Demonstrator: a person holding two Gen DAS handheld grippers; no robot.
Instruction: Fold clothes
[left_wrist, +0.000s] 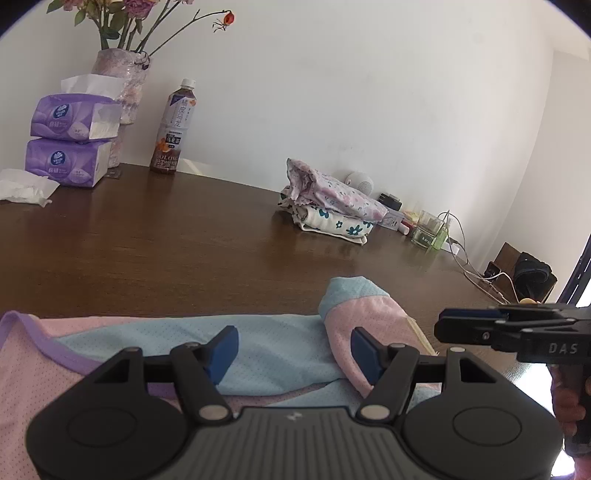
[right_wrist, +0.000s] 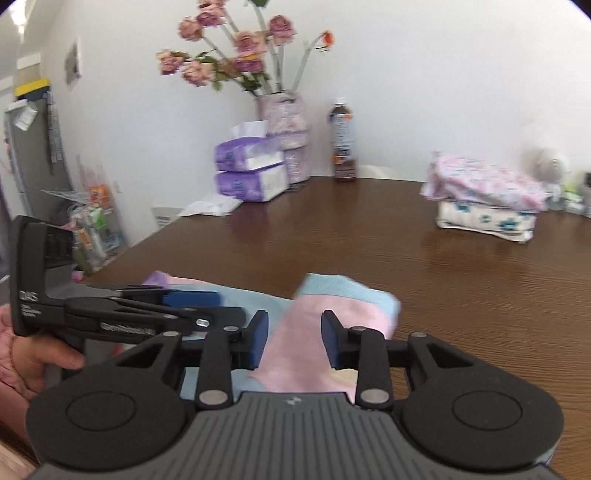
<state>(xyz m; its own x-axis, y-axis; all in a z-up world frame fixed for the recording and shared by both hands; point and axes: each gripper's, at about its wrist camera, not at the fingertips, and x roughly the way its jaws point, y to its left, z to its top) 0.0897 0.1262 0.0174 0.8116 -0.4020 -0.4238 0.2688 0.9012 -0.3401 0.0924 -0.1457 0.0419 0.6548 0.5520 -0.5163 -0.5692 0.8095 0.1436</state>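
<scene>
I count two tissue packs (left_wrist: 70, 140) upper left, two folded garments (left_wrist: 328, 206) stacked mid-frame, and one pink-and-blue garment (left_wrist: 280, 354) lying loose between both my parted grippers, left gripper (left_wrist: 293, 354) and right gripper (right_wrist: 294, 339), neither gripping it.

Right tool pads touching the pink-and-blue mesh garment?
Apart. The right wrist view shows the right tool open, with gaps either side between its blue pads and the folded pink-and-blue mesh garment below.

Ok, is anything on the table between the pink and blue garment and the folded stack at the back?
Nothing visible. The brown table is bare between the pink and blue garment and the folded stack. The bottle and tissue packs stand off to the left.
</scene>
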